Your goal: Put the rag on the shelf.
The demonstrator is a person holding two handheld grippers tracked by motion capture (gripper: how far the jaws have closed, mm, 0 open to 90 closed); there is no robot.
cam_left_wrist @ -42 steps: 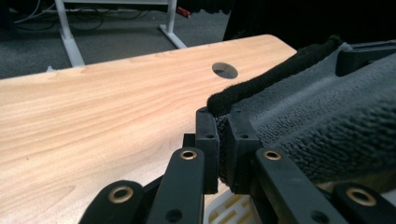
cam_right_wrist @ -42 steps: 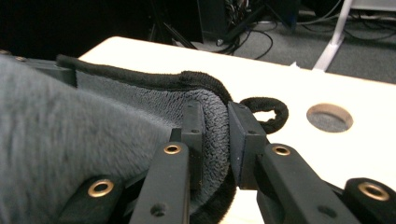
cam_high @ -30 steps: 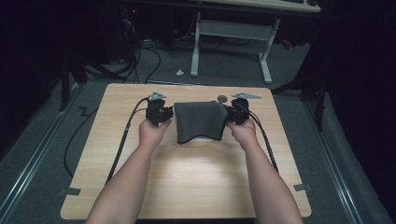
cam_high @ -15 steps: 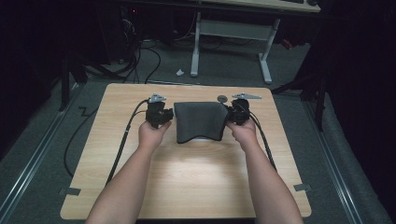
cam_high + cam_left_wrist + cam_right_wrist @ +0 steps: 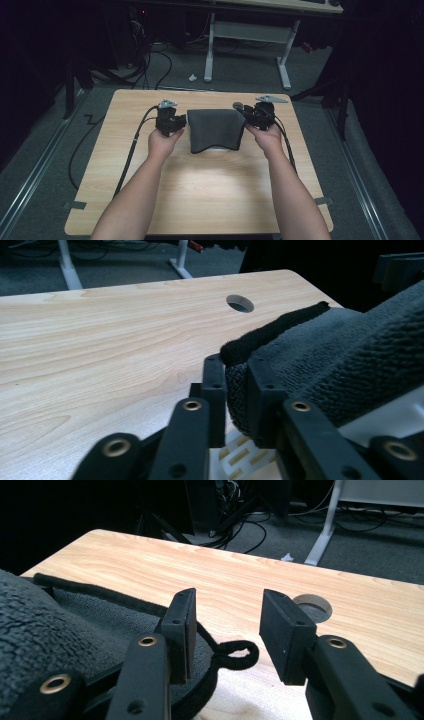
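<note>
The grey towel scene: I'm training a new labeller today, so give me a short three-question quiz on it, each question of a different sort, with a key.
1. True or false: the left gripper is shut on the grey towel.
2. How do the right gripper's jaws stand? A) open, with the towel's loop on the table between them; B) shut on the loop; C) shut on nothing.
3. Fill in: near the far right corner, the wooden table has a round ____.

Key: 1 true; 2 A; 3 hole.
</note>
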